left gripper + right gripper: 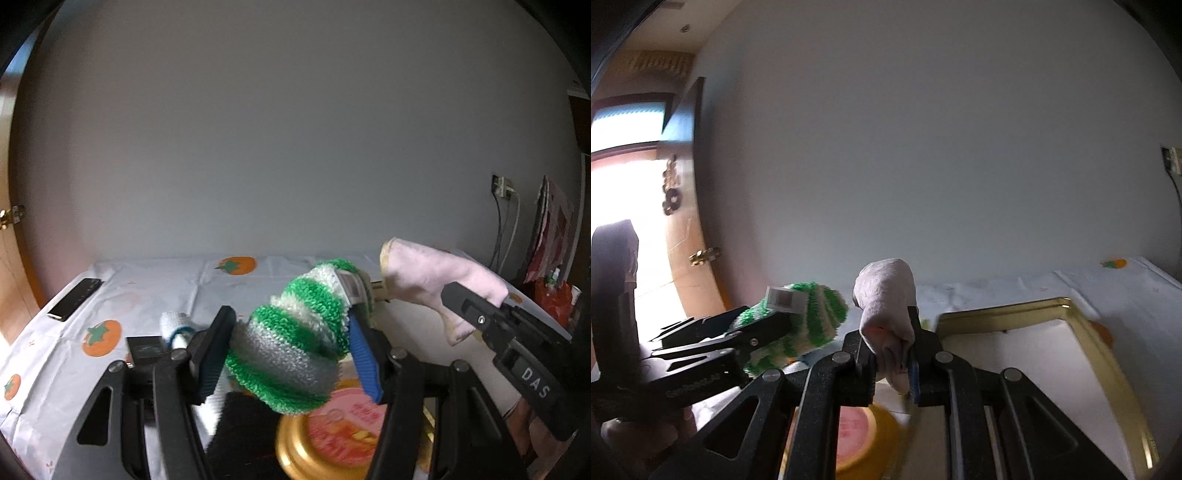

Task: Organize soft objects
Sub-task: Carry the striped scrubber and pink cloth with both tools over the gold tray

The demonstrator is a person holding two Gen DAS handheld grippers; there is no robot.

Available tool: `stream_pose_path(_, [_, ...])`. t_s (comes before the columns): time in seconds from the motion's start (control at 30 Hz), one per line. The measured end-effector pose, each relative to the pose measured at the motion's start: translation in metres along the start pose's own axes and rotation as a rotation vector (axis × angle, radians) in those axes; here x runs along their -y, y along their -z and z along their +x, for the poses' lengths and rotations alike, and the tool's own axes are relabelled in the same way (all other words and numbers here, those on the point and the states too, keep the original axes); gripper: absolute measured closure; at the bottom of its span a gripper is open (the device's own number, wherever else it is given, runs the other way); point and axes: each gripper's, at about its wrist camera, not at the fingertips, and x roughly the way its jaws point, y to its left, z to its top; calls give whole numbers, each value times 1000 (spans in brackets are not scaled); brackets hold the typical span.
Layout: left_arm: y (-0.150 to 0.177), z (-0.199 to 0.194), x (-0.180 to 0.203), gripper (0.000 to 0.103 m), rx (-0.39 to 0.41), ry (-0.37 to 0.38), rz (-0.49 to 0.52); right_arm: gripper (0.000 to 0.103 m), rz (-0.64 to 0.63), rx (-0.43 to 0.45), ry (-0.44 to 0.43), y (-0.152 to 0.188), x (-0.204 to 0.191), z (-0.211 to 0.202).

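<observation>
the left gripper (291, 350) holds a fuzzy green, white and grey striped sock (291, 343) bunched between its fingers, which stand fairly wide around the thick bundle and press on it from both sides; the sock is lifted clear of the desk (155, 291). the right gripper (892, 354) has its fingers drawn narrow and clamped on a pale pink cloth (886, 295), whose free end sticks up above the fingertips. in the left wrist view the pink cloth is just to the right of the striped sock, the two raised side by side and close together. below them lies a round gold tin lid with a pink label (332, 439), and to the right in the right wrist view an open gold-rimmed tin tray (1052, 332) rests on the desk's white cover printed with orange fruit. farther left on the desk are a dark phone (74, 299), a small white roll with a blue band (176, 326) and a small black box (146, 350).
</observation>
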Motion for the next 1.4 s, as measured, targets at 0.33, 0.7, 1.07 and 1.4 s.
stream_pose_path(0.33, [-8,25,49,43,-67,93,45,88,38,-12,95,1,34,-6])
stream_pose_path(0.7, [-10,59,85,43,-163,112,74,88,77,-52,197,5,71,-10])
stream_pose_path(1.07, [1,77,109,43,-221,112,95,88,109,-97,263,8,95,-16])
stream_pose_path(1.4, [9,80,122,43,-235,103,124,88,122,-109,268,11,104,-18])
